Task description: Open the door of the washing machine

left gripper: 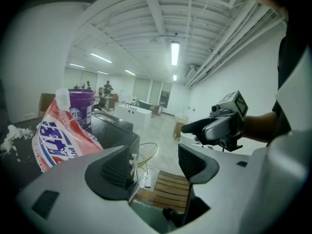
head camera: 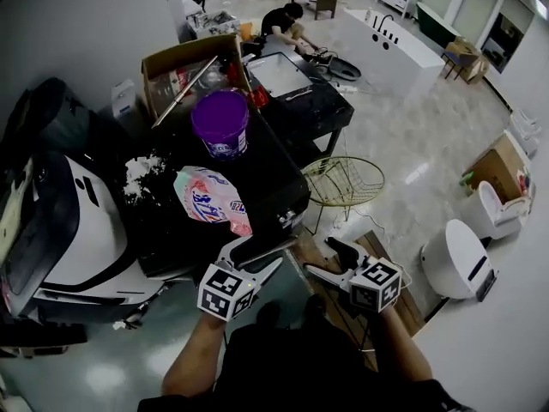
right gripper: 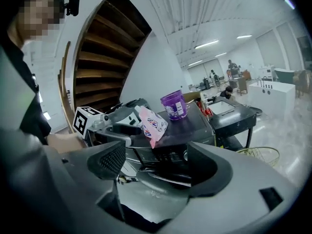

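Observation:
A black washing machine (head camera: 266,178) stands right in front of me. A purple bucket (head camera: 220,123) and a pink detergent bag (head camera: 210,197) rest on its top. In the right gripper view its control panel (right gripper: 168,156) and the rounded grey door (right gripper: 158,175) below it show between the jaws of my right gripper (right gripper: 156,162), which is open and empty. My left gripper (head camera: 264,256) hovers at the machine's near top corner, open with nothing between its jaws (left gripper: 156,162). The right gripper (head camera: 319,257) is beside it to the right, jaws apart. Neither touches the machine.
A white appliance with a dark round window (head camera: 60,230) stands on the left. A cardboard box (head camera: 184,71) sits behind the bucket. A yellow wire basket (head camera: 343,180) and a wooden slatted board (head camera: 382,256) lie on the right. White toilets (head camera: 459,260) stand further right.

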A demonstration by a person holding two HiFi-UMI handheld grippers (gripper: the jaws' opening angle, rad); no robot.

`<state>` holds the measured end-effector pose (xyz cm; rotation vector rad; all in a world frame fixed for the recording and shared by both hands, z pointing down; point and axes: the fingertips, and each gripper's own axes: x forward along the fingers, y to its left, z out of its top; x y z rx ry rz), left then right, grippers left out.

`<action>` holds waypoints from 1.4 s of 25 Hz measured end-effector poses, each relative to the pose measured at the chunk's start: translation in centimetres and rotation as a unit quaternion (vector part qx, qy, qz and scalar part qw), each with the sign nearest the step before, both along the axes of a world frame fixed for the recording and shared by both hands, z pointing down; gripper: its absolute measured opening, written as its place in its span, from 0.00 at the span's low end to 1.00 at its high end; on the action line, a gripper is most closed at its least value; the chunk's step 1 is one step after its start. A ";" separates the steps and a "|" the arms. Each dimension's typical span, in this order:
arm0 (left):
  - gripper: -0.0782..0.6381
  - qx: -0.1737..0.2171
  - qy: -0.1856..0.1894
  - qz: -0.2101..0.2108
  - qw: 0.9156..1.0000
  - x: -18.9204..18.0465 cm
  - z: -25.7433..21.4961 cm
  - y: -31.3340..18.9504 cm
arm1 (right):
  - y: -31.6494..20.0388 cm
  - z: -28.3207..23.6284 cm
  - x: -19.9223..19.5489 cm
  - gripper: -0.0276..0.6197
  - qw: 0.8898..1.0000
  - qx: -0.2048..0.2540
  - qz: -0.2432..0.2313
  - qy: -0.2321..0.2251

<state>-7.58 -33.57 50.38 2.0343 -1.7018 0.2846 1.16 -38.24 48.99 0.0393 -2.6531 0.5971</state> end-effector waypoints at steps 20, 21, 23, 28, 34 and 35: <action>0.53 -0.016 0.031 -0.178 0.983 4.5 0.5 2.1 | -1.0 4.9 4.3 0.65 0.991 -0.032 -0.128 0.009; 0.52 -0.008 0.034 -0.183 0.983 4.4 0.1 2.7 | -0.3 4.8 4.1 0.64 0.991 -0.036 -0.130 0.009; 0.52 0.002 0.041 -0.193 0.980 4.6 -0.2 4.0 | 1.4 4.6 4.0 0.64 0.989 -0.041 -0.142 0.010; 0.51 -0.006 0.049 -0.197 0.979 5.3 1.3 7.1 | 4.1 3.7 3.6 0.64 0.988 -0.023 -0.155 0.007; 0.50 -0.020 0.053 -0.206 0.977 4.5 3.3 7.6 | 4.6 5.4 3.2 0.64 0.984 -0.012 -0.175 0.028; 0.50 -0.024 0.052 -0.208 0.976 4.1 3.8 7.4 | 4.5 5.9 2.9 0.64 0.983 -0.012 -0.178 0.031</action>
